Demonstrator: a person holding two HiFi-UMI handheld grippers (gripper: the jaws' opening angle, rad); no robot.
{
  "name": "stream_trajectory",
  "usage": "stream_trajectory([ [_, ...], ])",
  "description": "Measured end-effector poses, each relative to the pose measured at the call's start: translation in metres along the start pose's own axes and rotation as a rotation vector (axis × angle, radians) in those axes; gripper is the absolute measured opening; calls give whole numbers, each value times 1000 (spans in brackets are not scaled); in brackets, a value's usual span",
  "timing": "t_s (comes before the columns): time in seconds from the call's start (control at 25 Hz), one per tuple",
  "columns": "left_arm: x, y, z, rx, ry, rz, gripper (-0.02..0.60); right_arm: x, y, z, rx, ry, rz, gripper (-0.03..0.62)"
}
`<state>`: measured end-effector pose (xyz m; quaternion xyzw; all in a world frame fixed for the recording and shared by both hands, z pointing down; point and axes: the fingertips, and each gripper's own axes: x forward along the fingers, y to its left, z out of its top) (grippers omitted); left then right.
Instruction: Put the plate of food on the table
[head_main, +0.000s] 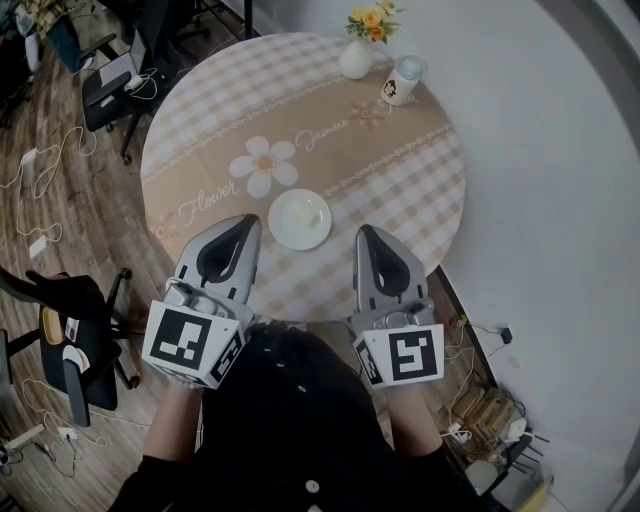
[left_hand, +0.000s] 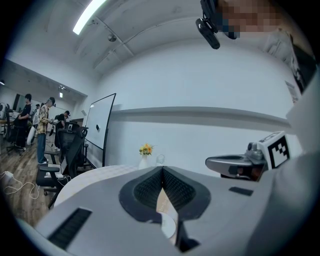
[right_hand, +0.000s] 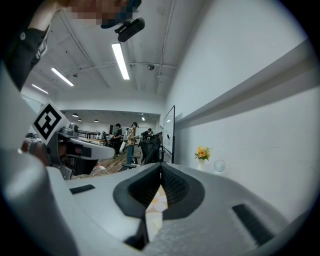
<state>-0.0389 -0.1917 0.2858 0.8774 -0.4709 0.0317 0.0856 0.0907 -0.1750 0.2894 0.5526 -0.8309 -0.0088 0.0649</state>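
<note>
Plate (head_main: 300, 219) (food unclear), on table (head_main: 400, 180), beside shut jaws

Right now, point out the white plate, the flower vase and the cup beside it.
white plate (head_main: 300, 219): head view, the middle of the plate.
flower vase (head_main: 355, 60): head view, its rounded white body.
cup (head_main: 401, 82): head view, its side wall.

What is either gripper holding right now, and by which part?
Nothing. The left gripper and right gripper are both shut and empty; the plate sits on the table between them.
</note>
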Motion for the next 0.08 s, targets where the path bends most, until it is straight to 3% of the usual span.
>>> stream_trajectory([
  [0.08, 0, 0, 0, 0, 2, 0, 3, -1, 1, 0, 0, 1, 1, 0],
])
